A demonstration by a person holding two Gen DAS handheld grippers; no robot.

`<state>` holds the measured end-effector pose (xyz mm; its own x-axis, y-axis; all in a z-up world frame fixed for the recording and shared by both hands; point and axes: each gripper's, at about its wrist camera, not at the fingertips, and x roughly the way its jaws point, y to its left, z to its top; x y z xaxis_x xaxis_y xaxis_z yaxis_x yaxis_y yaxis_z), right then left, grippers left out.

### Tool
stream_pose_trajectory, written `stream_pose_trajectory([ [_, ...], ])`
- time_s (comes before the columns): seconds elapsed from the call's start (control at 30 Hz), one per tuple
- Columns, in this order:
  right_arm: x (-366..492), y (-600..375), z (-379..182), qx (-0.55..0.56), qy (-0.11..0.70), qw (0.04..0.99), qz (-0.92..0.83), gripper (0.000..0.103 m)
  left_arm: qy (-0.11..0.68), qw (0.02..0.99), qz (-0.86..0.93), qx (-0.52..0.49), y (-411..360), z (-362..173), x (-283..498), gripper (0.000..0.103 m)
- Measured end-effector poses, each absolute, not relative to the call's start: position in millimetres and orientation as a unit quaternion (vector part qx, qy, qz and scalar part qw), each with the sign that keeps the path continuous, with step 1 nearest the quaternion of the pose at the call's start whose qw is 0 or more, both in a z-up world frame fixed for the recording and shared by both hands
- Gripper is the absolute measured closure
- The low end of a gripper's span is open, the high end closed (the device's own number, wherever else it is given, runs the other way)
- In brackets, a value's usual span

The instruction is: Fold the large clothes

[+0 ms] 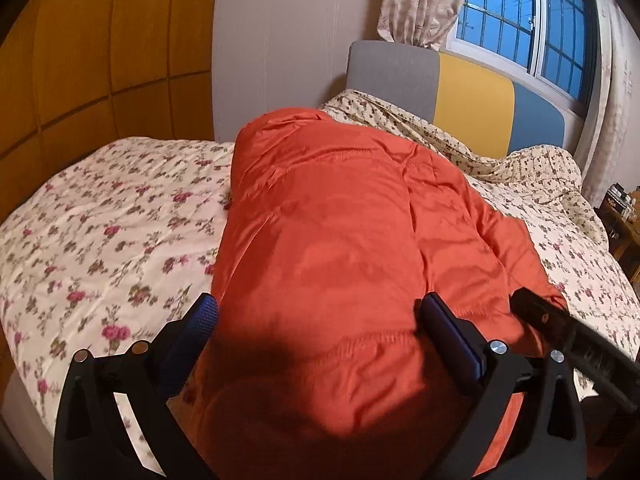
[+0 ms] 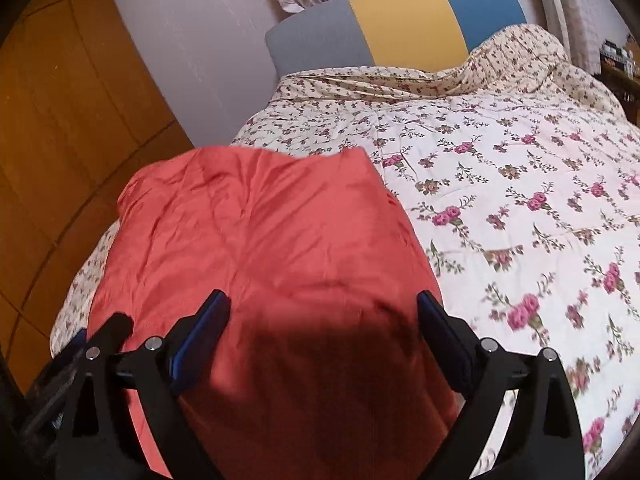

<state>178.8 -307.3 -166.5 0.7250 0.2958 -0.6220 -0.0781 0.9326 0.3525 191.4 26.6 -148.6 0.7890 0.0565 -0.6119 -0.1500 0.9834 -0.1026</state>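
Warm light, foreground shadow, fisheye-warped edges

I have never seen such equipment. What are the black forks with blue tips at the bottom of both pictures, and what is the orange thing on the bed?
No robot is here: a person holds a two-finger gripper in each hand, and a wide-angle camera on each gripper looks forward along its fingers. One picture comes from the left gripper, the other from the right gripper. The blue parts are the pads on the fingers.

The orange jacket is a padded garment, lying folded over on the floral bedspread. Behind it is a headboard in grey, yellow and blue.

Both grippers stand wide open above the garment; neither holds anything. The dark object at the right edge of the left picture is the other gripper.
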Motion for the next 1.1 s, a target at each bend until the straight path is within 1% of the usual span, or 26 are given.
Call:
stream_pose_trajectory([
  [0.13, 158.2, -305.1, -163.0, 0.14, 0.356, 0.919, 0.101, 0.007, 0.327, 0.942, 0.049, -0.06, 26.8, -144.5, 176.2, 0.003],
  [0.17, 152.7, -304.6, -162.0, 0.137, 0.354, 0.919, 0.103, 0.003, 0.327, 0.942, 0.05, -0.056, 26.3, -142.8, 171.2, 0.003],
  [0.2, 147.3, -303.3, -160.2, 0.132, 0.353, 0.92, 0.107, 0.002, 0.327, 0.942, 0.052, -0.051, 27.5, -140.5, 164.8, 0.003],
  [0.57, 87.3, -289.6, -143.0, 0.061, 0.342, 0.93, 0.121, 0.002, 0.342, 0.937, 0.063, -0.039, 39.2, -132.0, 108.6, 0.003],
  [0.77, 51.7, -289.4, -136.1, 0.056, 0.338, 0.931, 0.129, 0.002, 0.341, 0.937, 0.066, -0.041, 43.0, -120.1, 77.0, 0.003],
  [0.87, 38.9, -288.9, -123.6, 0.056, 0.332, 0.933, 0.13, 0.002, 0.337, 0.939, 0.066, -0.03, 41.6, -111.9, 63.2, 0.003],
  [1.1, 24.3, -288.4, -94.7, 0.046, 0.3, 0.944, 0.127, 0.002, 0.328, 0.941, 0.069, -0.048, 43.9, -95.3, 44.5, 0.003],
])
